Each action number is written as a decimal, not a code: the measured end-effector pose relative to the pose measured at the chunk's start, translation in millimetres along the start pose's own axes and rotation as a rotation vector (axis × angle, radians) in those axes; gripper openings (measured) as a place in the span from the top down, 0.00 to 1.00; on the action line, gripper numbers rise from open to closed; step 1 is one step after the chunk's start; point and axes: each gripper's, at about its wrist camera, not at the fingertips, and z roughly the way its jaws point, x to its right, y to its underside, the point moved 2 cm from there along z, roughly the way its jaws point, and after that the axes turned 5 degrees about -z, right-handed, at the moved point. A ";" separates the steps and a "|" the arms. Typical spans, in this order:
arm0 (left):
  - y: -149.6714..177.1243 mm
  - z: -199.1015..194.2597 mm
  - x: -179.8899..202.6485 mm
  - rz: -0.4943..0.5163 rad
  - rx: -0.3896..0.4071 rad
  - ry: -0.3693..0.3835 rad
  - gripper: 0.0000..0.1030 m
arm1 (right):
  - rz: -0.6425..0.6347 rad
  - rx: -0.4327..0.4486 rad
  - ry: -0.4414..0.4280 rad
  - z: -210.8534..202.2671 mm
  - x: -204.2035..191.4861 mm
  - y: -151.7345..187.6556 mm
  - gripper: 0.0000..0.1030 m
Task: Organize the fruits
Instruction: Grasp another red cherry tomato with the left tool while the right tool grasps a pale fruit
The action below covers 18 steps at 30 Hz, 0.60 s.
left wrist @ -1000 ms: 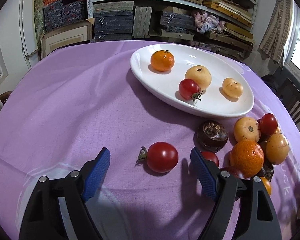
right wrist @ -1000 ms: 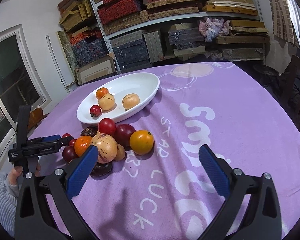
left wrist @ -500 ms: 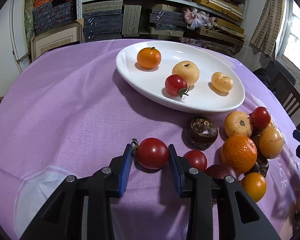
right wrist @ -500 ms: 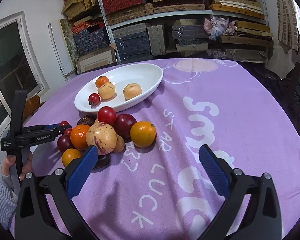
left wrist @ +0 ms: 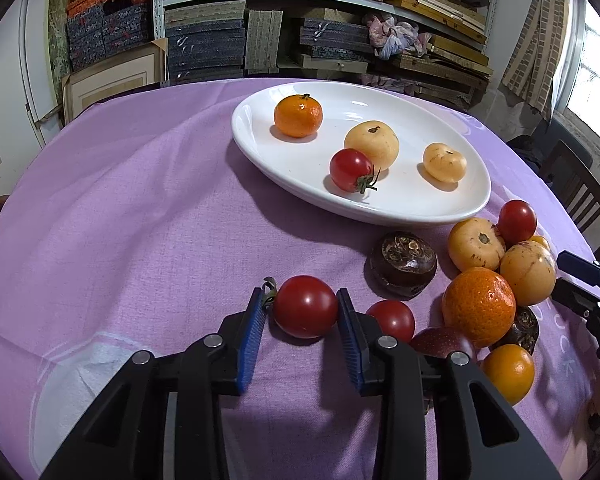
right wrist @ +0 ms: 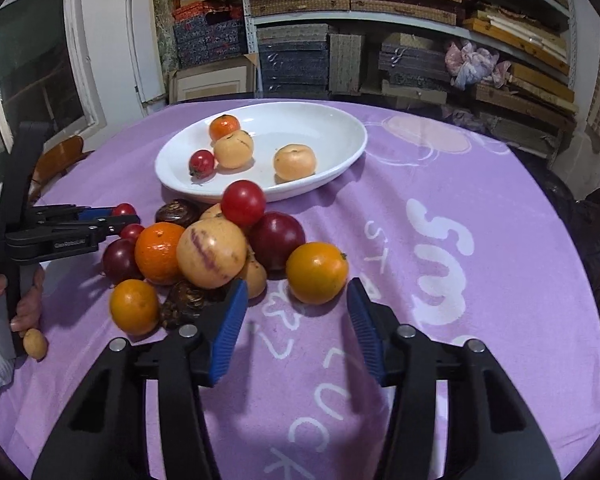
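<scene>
My left gripper is shut on a red tomato that rests on the purple cloth. It also shows in the right wrist view as the left gripper, at the pile's left side. My right gripper is closing. A round orange fruit sits between its fingertips at the pile's near right edge, with a gap on the left side. The white oval plate holds a mandarin, two pale yellow fruits and a small red tomato. A pile of mixed fruit lies in front of the plate.
The round table's purple cloth carries white lettering on the right. Shelves stacked with boxes stand behind. A dark chair is at the far right. A person's hand holds the left gripper's handle, beside a small brown fruit.
The left jaws closed onto the red tomato and have held it since. The right gripper moved toward the pile, and its jaws narrowed around the orange fruit.
</scene>
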 end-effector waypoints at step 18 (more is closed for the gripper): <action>0.2 0.0 0.0 -0.001 0.000 0.001 0.65 | -0.052 0.013 -0.082 23.7 -37.1 -25.0 0.58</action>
